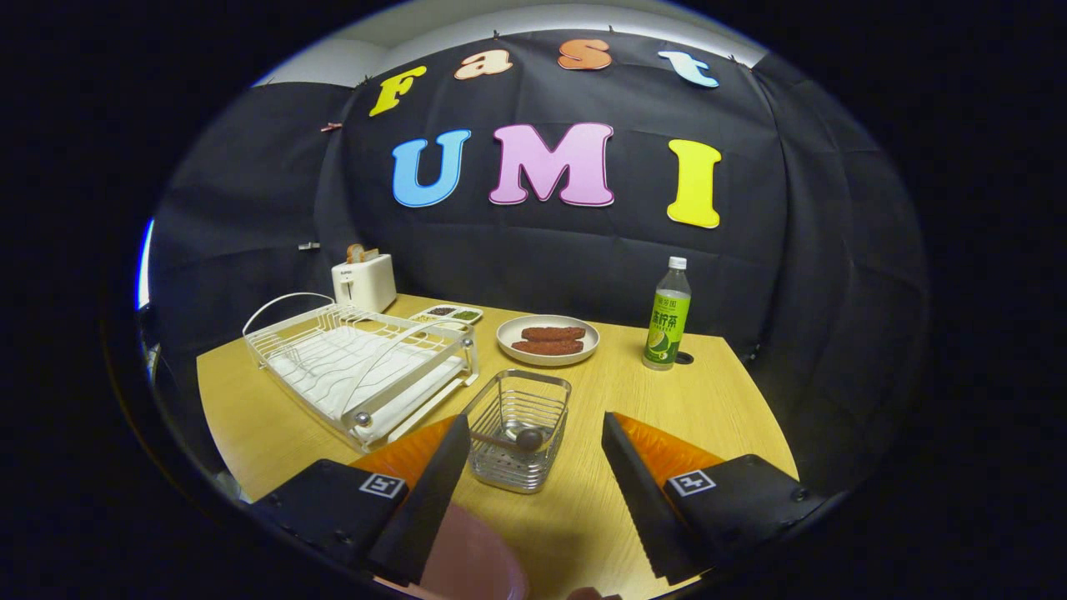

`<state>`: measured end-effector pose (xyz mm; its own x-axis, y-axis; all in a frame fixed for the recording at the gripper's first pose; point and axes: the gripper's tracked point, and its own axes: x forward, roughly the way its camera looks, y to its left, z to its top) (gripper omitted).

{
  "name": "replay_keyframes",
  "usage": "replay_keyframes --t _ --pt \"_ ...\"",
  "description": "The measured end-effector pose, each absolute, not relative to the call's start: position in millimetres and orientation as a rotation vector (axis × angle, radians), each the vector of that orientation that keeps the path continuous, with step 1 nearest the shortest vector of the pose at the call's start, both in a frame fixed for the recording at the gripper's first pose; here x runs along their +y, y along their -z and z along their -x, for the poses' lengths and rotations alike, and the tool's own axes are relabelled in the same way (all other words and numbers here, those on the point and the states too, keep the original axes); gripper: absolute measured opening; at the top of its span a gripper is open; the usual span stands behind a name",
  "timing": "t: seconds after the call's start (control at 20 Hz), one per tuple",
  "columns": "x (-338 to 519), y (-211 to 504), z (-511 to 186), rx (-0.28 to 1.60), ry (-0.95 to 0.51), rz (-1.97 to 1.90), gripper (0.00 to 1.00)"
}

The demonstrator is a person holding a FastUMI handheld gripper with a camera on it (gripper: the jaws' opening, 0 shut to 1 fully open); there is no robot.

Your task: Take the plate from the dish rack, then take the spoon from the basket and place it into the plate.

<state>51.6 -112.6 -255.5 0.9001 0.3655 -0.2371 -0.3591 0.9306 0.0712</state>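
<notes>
My gripper (535,421) is open above the wooden table (708,400). A wire basket (518,408) stands just ahead of the fingertips, nearer the left finger (433,492). A dark spoon (521,439) with a round head lies inside the basket. A pink rounded thing (471,554), apparently the plate, lies on the table under the left finger, and that finger hides part of it. The white dish rack (358,362) stands left of the basket, and I see no dish in it.
Beyond the basket sits a pale plate (548,339) with brown food pieces. A green-labelled bottle (668,317) stands to its right. A white toaster (364,282) and a small divided tray (448,315) are behind the rack.
</notes>
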Motion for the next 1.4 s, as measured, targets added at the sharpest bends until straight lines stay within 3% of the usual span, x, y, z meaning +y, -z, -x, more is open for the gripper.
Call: replay_keyframes --t 0.35,0.45,0.6,0.7,0.8,1.05,1.4 --pt "-106.1 266.8 -69.1 0.236 -0.369 -0.002 0.98" --pt "-105.2 264.6 -72.2 0.217 -0.373 -0.006 0.91" --pt "-98.9 267.0 -74.3 0.199 -0.390 0.009 0.69" --pt "-94.8 262.6 -78.6 0.165 -0.399 0.030 0.61" --pt "-84.7 263.1 -79.1 0.158 -0.423 0.038 0.60" --pt "-79.4 269.3 -81.4 0.183 -0.436 0.019 0.21" --pt "-87.4 260.0 -83.1 0.255 -0.428 -0.042 0.17"
